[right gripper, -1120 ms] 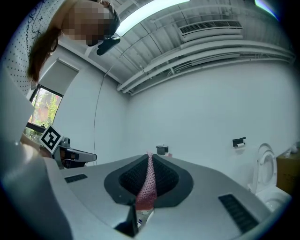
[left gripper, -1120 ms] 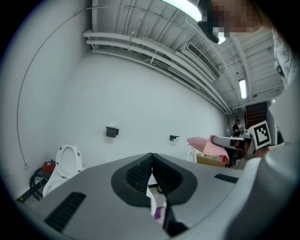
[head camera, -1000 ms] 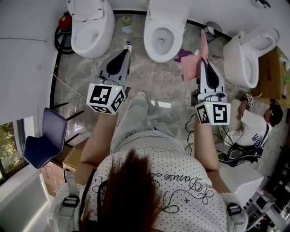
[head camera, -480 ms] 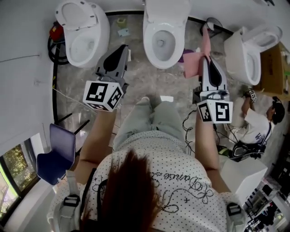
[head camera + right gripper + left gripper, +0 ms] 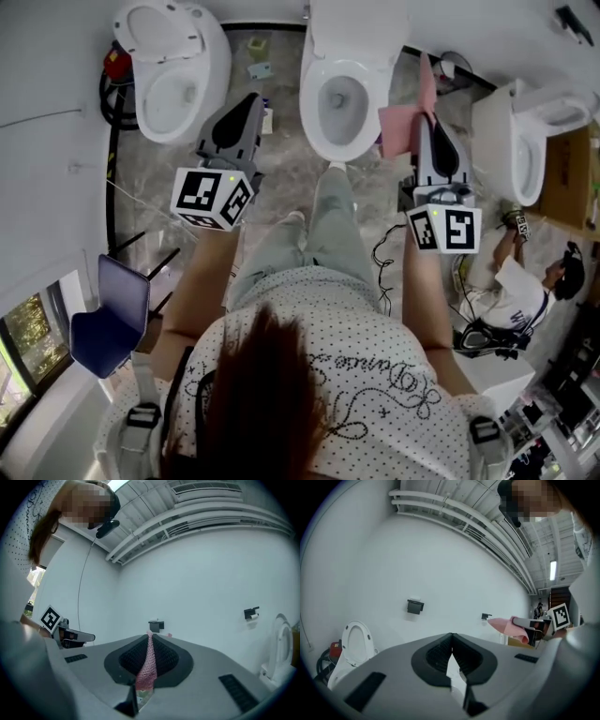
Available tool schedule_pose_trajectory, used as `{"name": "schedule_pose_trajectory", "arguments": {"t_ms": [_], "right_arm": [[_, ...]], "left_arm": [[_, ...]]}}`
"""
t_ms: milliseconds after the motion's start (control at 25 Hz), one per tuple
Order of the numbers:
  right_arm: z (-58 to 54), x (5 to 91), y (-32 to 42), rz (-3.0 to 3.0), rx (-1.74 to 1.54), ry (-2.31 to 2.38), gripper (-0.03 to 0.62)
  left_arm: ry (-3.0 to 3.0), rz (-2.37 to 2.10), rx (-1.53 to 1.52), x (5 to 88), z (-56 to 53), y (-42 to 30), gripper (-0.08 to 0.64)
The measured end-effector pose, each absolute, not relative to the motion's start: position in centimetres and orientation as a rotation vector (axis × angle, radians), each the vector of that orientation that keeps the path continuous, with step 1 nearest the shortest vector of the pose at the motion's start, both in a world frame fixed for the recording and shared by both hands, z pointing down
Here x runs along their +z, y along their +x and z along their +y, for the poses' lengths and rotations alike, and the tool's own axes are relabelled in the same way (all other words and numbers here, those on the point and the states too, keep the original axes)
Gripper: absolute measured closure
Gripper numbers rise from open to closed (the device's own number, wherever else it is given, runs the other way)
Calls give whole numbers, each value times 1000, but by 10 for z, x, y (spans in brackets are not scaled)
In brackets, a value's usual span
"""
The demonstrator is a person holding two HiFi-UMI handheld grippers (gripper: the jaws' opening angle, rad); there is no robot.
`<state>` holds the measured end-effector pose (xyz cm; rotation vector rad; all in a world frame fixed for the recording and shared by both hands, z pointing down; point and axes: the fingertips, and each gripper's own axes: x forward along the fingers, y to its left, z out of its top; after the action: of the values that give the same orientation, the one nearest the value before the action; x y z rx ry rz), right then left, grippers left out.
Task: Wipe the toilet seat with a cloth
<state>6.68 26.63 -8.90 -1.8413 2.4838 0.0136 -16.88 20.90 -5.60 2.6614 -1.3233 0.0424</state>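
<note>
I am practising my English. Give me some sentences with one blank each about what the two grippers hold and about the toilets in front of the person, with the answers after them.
1. The right gripper is shut on a ____ cloth.
2. The left gripper has its jaws together, with ____ between them.
3. The middle toilet is one of ____ toilets seen in the head view.

Missing words: pink; nothing; three.
</note>
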Motion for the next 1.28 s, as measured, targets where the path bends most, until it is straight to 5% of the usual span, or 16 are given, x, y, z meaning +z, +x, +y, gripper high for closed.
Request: {"name": "schedule_pose_trajectory", "arguments": {"t_ms": [560,1280], "right_arm": [[86,-76,125,2666,-35,-1612,560],[6,24,121,2661,-231,-1790,560]], "left_arm": [[2553,-1516,58,-55,73,-121,558],[2547,-1330,124,34,-44,-108,558]]}}
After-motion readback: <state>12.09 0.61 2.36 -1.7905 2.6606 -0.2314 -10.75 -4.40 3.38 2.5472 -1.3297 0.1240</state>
